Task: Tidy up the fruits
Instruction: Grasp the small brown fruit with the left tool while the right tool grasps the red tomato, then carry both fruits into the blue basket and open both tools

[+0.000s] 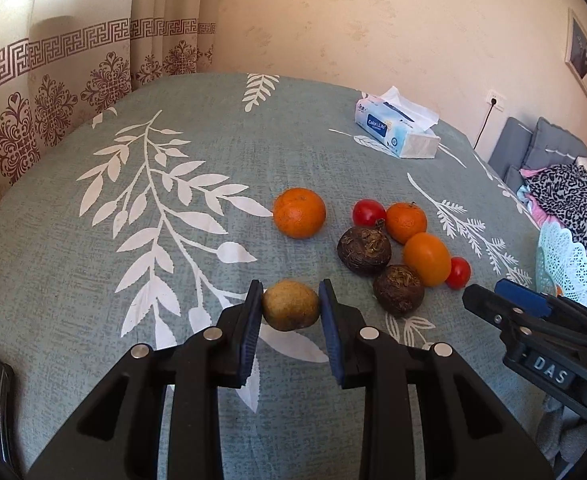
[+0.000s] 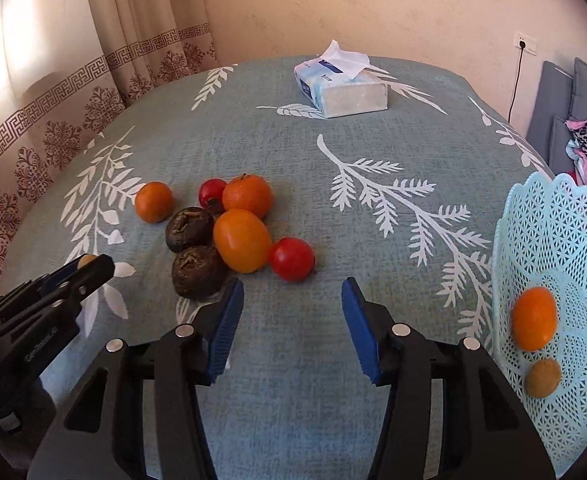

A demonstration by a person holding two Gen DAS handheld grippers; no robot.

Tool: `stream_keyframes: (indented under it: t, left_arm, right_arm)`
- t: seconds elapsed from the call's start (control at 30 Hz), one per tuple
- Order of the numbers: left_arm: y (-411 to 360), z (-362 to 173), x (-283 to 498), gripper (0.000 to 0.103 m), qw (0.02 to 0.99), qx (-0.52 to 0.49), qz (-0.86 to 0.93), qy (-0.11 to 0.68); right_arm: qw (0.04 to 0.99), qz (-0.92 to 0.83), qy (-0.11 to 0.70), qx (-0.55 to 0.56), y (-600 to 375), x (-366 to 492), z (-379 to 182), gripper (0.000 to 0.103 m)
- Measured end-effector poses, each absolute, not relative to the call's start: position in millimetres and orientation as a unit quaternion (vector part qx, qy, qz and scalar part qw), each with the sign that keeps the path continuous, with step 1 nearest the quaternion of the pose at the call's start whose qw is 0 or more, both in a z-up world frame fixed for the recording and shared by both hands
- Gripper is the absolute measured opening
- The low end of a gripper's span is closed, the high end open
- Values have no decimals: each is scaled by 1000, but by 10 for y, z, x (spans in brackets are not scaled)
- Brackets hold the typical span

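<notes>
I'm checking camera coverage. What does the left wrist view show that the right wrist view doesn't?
Only the left wrist view shows the left gripper with its fingers on a brownish fruit. Only the right wrist view shows the inside of the basket, holding an orange fruit and a brown one. Both show the loose fruit pile and tissue pack.

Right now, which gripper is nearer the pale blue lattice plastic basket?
Right. The right gripper hangs open just left of the basket; the left gripper sits farther left, around a brownish-yellow fruit.
</notes>
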State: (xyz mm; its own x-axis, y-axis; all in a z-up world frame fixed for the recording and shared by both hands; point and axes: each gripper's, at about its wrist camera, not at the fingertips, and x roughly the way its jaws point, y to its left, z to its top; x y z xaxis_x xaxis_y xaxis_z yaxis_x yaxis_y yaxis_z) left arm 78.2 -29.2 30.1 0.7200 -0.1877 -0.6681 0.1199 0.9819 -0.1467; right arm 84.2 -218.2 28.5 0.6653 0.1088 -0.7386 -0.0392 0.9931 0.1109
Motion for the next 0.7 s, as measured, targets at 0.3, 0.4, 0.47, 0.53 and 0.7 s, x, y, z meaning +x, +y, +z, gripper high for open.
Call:
stream_keyframes:
  t: [0.3,0.4,0.47,0.53,0.7]
  left_arm:
    - [-285,291,776,29,925,-52,-86,366]
    - [-287,279,786,29,924,-52,-86,368]
    - [-294,276,787,29,924,-50,-86,369]
    - [-306,278,788,29,925,-47,-85,368]
    - [-330,288,775,29,928,-41,-84,362]
  right_arm:
    - [911,36,410,37,-2162,1148,184,37]
    - [906,46,420,39,-2139,1196,130,28]
    - [908,45,416,34,-2123,1191,121,28]
    - [909,44,413,32,-2116,1171,134,28]
    - [915,41,399,30,-2103,1066,216,28]
